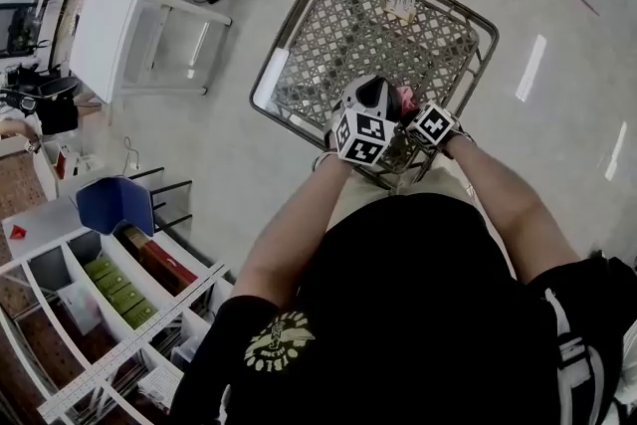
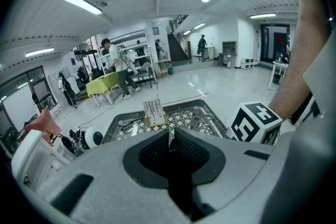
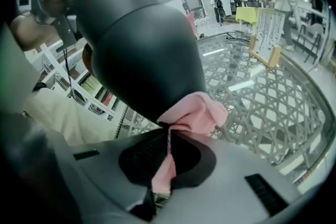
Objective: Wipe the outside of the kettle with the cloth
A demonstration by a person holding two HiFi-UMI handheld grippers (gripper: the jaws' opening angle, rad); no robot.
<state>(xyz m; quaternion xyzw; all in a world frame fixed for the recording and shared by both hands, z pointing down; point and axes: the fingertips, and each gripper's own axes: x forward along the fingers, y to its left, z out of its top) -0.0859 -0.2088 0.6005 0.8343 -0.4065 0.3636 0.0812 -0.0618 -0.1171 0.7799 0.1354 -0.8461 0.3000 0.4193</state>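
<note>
A dark grey kettle [image 1: 375,95] hangs in the air over a wire cart, and it fills the upper left of the right gripper view [image 3: 142,55]. My left gripper [image 2: 169,136] has its jaws closed. It reaches the kettle from above, and the kettle itself is hidden below the jaws in the left gripper view. My right gripper [image 3: 169,131] is shut on a pink cloth [image 3: 197,113], whose bunched end presses against the kettle's lower side. In the head view the cloth [image 1: 406,101] shows between the two marker cubes.
The wire cart [image 1: 299,65] stands right below both grippers, with a small box [image 1: 398,7] and cables inside. A white table [image 1: 109,30] and shelves [image 1: 109,284] are at the left. People and a yellow table [image 2: 102,84] stand far off across the hall.
</note>
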